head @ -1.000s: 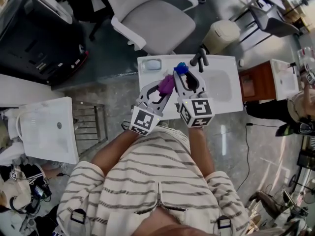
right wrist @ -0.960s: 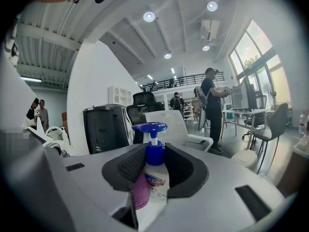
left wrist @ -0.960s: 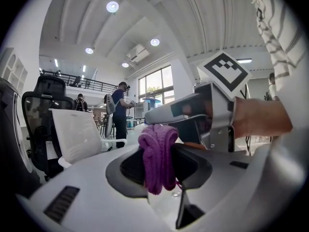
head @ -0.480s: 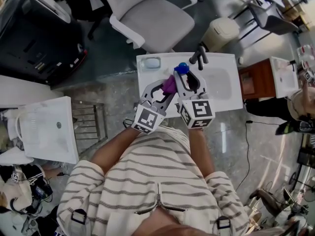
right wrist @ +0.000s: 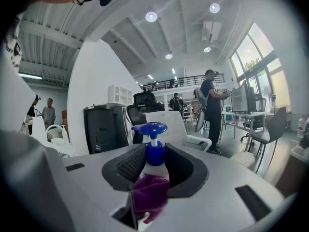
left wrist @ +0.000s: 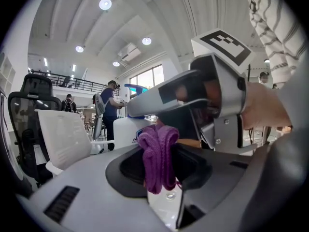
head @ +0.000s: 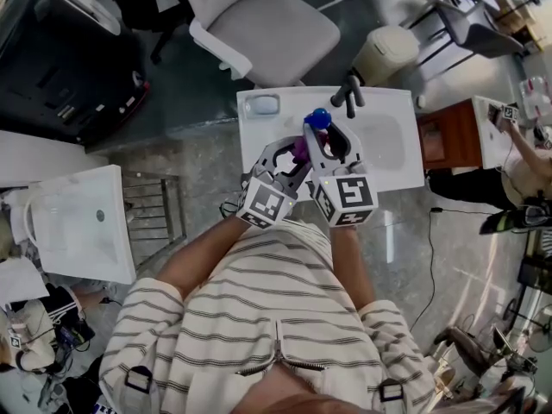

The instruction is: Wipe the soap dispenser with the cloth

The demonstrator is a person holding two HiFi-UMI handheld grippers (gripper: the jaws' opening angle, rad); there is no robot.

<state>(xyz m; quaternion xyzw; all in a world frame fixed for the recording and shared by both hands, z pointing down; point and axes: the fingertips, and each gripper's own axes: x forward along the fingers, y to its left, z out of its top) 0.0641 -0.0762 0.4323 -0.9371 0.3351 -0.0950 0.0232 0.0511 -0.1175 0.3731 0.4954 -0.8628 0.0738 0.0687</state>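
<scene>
The soap dispenser [right wrist: 153, 151], a white bottle with a blue pump [head: 317, 117], stands upright between the jaws of my right gripper [head: 322, 136], which is shut on it above the white sink counter [head: 259, 132]. My left gripper [head: 289, 152] is shut on a bunched purple cloth [left wrist: 158, 156]. It comes in from the left at an angle. The cloth [head: 299, 150] lies against the lower left side of the bottle, and in the right gripper view it [right wrist: 149, 195] covers the bottle's lower front. The left gripper view shows the bottle's white body [left wrist: 126, 129] just behind the cloth.
A dark faucet [head: 349, 95] stands at the counter's far edge, a basin [head: 388, 141] to its right, a soap dish [head: 262, 104] at the far left corner. A grey office chair [head: 267, 24] and a beige bin [head: 385, 54] stand beyond. Another white basin unit [head: 82, 222] sits at left.
My left gripper has slid right with the purple cloth, closing in on the dispenser and the right gripper. The right gripper and bottle have stayed put.
</scene>
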